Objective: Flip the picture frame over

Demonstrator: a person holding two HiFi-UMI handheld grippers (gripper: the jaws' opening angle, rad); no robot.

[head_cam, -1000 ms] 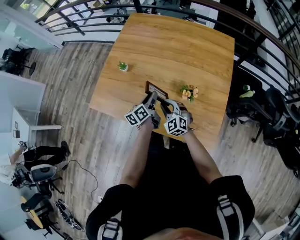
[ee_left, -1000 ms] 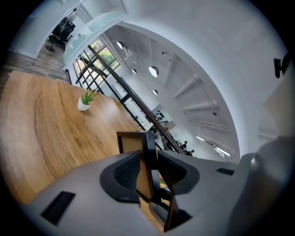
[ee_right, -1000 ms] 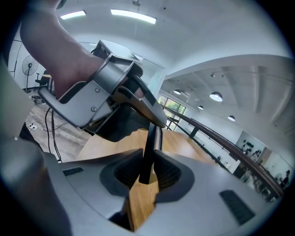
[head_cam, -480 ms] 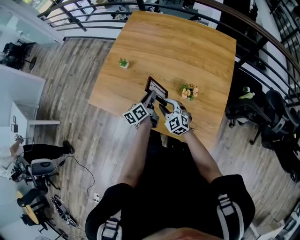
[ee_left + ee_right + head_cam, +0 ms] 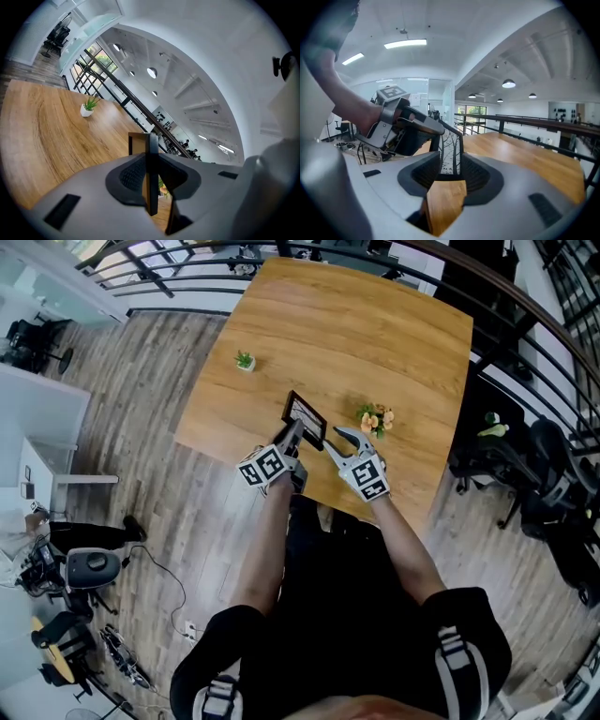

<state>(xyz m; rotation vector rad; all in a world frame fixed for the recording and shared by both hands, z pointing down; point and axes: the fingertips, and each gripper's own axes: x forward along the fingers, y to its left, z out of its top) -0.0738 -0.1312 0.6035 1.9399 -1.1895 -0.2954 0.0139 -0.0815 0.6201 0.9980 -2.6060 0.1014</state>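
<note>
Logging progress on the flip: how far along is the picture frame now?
Done: the picture frame is up on edge over the wooden table. In hand: the left gripper, jaws just closed, clamps it. The right gripper has just been opening its jaws, the frame loose between them. Left: lay it down on its other face.
</note>
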